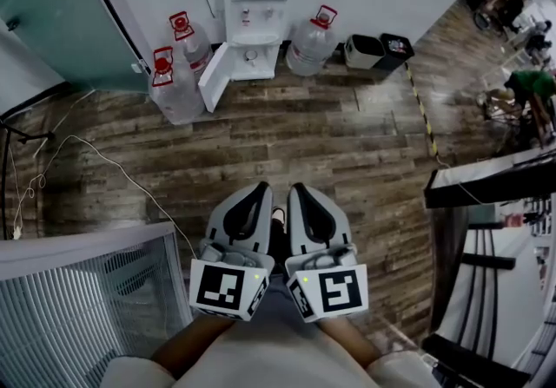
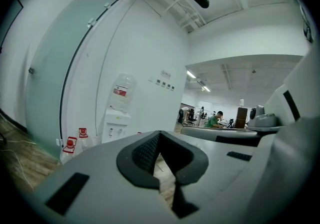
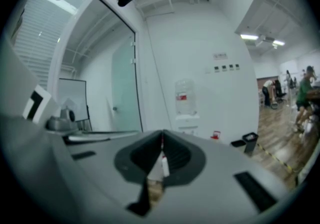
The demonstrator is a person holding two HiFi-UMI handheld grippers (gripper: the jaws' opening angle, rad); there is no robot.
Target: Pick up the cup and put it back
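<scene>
No cup shows in any view. In the head view my left gripper (image 1: 263, 187) and right gripper (image 1: 295, 188) are held side by side over the wooden floor. Both point at a white water dispenser (image 1: 254, 22) against the far wall. In the left gripper view the left gripper (image 2: 159, 134) has its jaw tips together with nothing between them. The right gripper (image 3: 162, 133) in its own view is shut too and holds nothing. The dispenser (image 2: 119, 118) stands well ahead of both grippers and shows in the right gripper view as well (image 3: 186, 113).
Large water jugs (image 1: 178, 87) (image 1: 311, 43) flank the dispenser. Two bins (image 1: 378, 49) stand to its right. A white slatted panel (image 1: 87, 308) is at my lower left, a black desk (image 1: 486, 182) at right. A cable (image 1: 104, 161) and striped tape (image 1: 421, 108) cross the floor. People (image 1: 530, 87) work far right.
</scene>
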